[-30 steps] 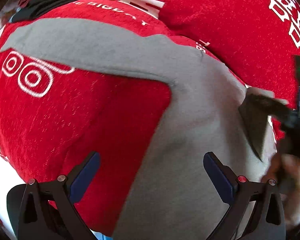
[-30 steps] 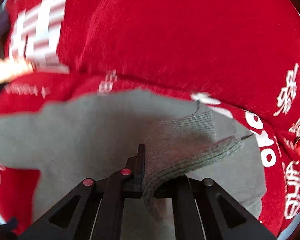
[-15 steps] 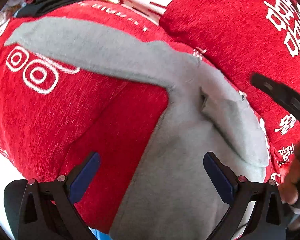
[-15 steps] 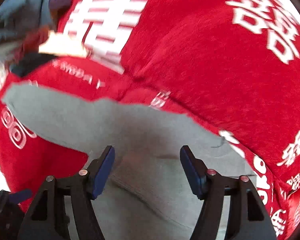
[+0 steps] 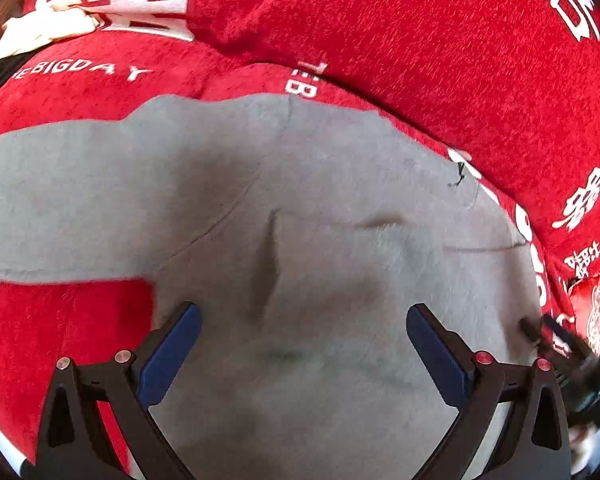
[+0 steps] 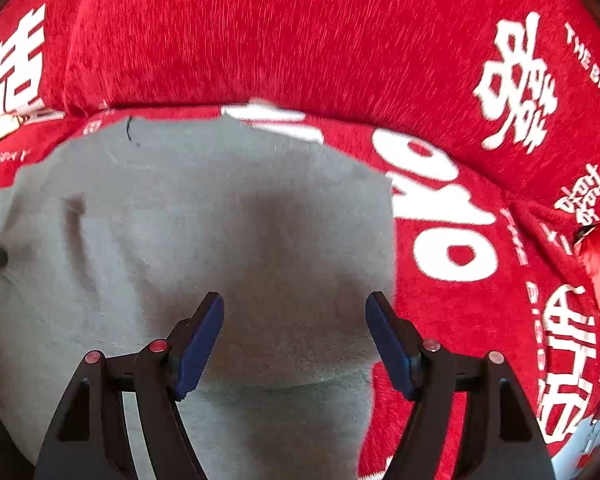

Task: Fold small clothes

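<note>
garment (image 5: 320,280): grey knit top, flat on red blanket (image 5: 420,60), centre frame. left gripper (image 5: 302,344) fingers wide, just narrowing, empty; right gripper (image 6: 294,338) fingers apart, empty. step: between folds. next: regrip hem.

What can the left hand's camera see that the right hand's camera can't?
Only the left camera shows the long gray sleeve stretching sideways, and the words THE BIG DAY.

Only the right camera shows the big white rings printed beside the garment's edge.

Both show the gray garment lying on the red blanket, and an open gripper above it: left gripper, right gripper, holding nothing.
</note>
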Available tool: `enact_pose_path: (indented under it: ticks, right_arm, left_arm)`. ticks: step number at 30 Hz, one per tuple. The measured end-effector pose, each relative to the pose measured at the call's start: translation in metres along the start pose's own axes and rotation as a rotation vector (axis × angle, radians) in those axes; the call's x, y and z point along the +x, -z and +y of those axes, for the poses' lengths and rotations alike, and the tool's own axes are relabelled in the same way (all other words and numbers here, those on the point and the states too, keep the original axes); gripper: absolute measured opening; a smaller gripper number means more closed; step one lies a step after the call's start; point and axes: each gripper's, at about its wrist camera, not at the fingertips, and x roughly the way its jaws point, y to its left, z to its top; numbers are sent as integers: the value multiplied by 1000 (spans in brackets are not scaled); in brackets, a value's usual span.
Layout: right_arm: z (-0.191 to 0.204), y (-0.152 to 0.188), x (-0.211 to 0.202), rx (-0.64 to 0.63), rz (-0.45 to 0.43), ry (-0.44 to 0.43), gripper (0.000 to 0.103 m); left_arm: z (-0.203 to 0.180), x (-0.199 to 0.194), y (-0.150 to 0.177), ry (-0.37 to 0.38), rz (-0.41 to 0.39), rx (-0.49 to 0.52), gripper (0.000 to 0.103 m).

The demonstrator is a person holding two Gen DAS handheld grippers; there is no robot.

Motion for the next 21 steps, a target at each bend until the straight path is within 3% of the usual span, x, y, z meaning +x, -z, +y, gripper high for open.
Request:
enact_pose_path:
  ticks: [1, 2, 3, 5, 9, 13, 15, 16, 17, 18, 21]
  right_arm:
    - [-1, 5, 4, -6, 8, 4, 76]
    - [-1, 8, 12, -7, 17, 5, 76]
    - [-4, 10, 13, 17, -16, -12, 77]
    - [-9, 12, 13, 50, -17, -41, 77]
    - [-14, 15, 9, 18, -44, -34, 77]
    - [-11, 16, -3, 55, -63, -40, 77]
    - [-4, 16, -6, 48, -69, -54, 77]
    - [1, 17, -6, 37, -73, -52, 77]
    - [7, 15, -7, 22, -75, -44, 77]
    - [11, 14, -6, 14, -69, -34, 77]
    - [13, 16, -6, 35, -46, -49, 77]
  left_arm:
    - [-6, 2, 1, -36, -3, 26, 76]
    - [-11, 5, 1, -89, 8, 50, 63]
    - [-18, 7, 3, -164, 3, 86, 62]
    - [-24, 0, 10, -195, -19, 121, 45]
    - [-11, -18, 26, -336, -63, 129, 42]
    - [12, -32, 27, -323, -42, 19, 42]
    - [8, -39, 24, -250, -41, 8, 43]
    - [2, -40, 21, -221, -44, 20, 51]
    - [-3, -39, 17, -197, -43, 31, 87]
    - [-8, -37, 14, -171, -38, 39, 103]
    - [-18, -27, 10, -174, -63, 59, 102]
